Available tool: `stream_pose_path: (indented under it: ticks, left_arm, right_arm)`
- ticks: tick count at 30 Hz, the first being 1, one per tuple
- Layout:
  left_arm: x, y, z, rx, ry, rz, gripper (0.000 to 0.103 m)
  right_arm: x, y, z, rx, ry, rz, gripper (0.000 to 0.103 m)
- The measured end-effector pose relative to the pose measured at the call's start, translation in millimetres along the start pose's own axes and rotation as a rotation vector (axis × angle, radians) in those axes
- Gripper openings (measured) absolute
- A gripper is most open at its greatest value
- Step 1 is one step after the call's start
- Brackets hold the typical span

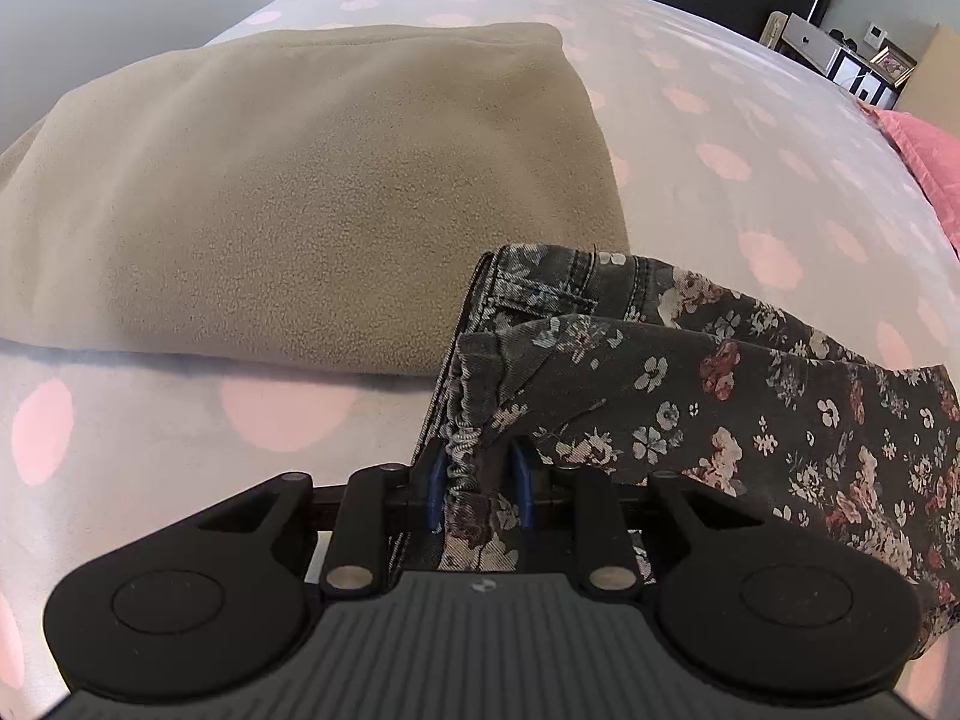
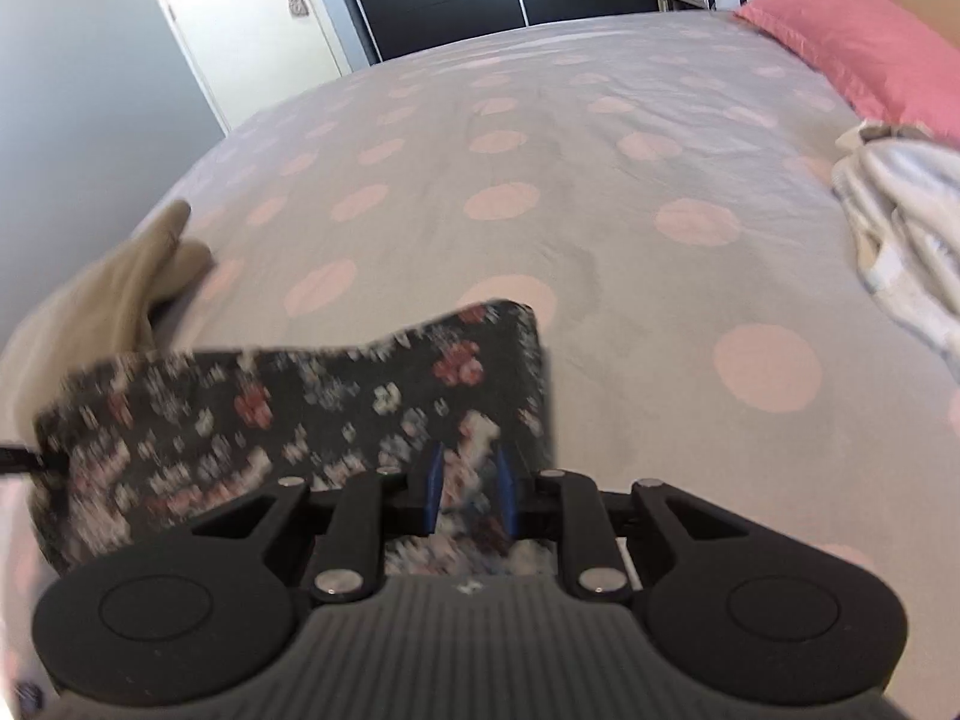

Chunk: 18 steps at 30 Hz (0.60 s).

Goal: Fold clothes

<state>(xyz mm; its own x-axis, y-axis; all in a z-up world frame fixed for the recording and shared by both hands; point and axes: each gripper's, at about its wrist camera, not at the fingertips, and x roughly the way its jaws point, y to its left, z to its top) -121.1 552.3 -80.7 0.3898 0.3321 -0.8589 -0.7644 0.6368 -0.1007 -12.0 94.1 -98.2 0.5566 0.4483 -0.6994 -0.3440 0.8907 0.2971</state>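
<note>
Left tongs [image 1: 478, 480], right tongs [image 2: 468, 483]: both clamped on floral denim garment [image 1: 690, 378]; beige fleece [image 1: 300, 192] beside, on bed [image 1: 720, 138].

Open bedspread [image 2: 600, 192] ahead; beige blanket [image 1: 312, 192] leftward.

Left wrist view sits low and close behind its gripper [image 1: 478, 480], angled down at the bed [image 1: 690, 120]; right wrist view rides higher, looking across the bed toward the door [image 2: 240, 18] at eleven o'clock; both share the floral garment [image 1: 690, 372] and beige fleece [image 1: 300, 180]
</note>
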Motion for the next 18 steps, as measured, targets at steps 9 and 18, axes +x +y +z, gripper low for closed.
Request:
stream_pose_path:
  ticks: [9,18]
  left_arm:
    - [-0.3,-1.5,3.9,-0.006,-0.009,-0.015,0.02]
    - [-0.4,-9.9,6.3,0.033,-0.046,-0.037,0.031]
  right_arm:
    - [47.3,0.7,6.8,0.05,0.081,-0.041,0.013]
    - [61.2,-40.0,8.1,0.059,0.074,-0.26,0.002]
